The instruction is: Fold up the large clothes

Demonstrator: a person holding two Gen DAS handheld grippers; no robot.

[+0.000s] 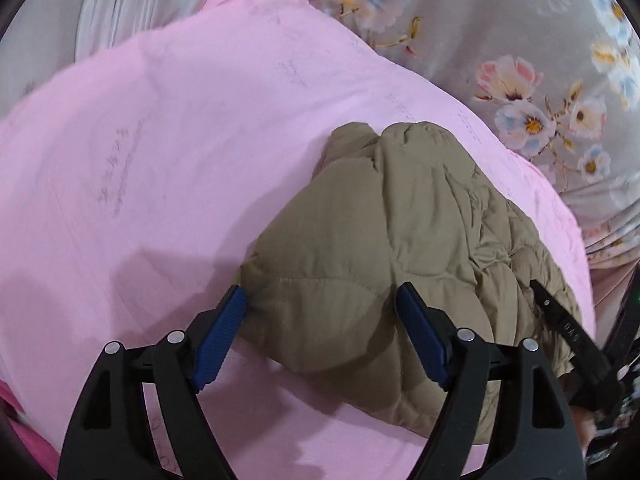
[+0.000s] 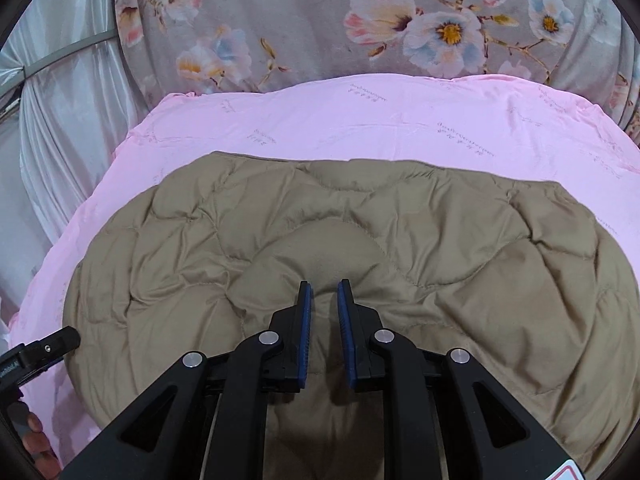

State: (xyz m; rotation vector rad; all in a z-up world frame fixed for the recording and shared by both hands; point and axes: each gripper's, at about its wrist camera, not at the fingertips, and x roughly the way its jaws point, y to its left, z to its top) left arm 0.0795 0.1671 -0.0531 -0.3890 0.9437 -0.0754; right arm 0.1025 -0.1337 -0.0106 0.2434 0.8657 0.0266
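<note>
A tan quilted jacket (image 2: pixel 340 248) lies spread on a pink blanket (image 2: pixel 360 120) over the bed, floral bedding (image 2: pixel 300 20) behind it and pale curtain (image 2: pixel 60 120) off to the side. From the right wrist view its long axis runs side to side, far edge straight, near side bunched under the camera. The right tool (image 2: pixel 324 284) sits in the middle of the padding, its jaws nearly together and pinching a ridge of the fabric. From the left wrist view, the left tool (image 1: pixel 320 296) stands wide apart, jaws straddling the jacket's rounded end (image 1: pixel 312 308), one blue pad (image 1: pixel 222 332) beside the fabric and not pressing it. No containers here, just bedding.
</note>
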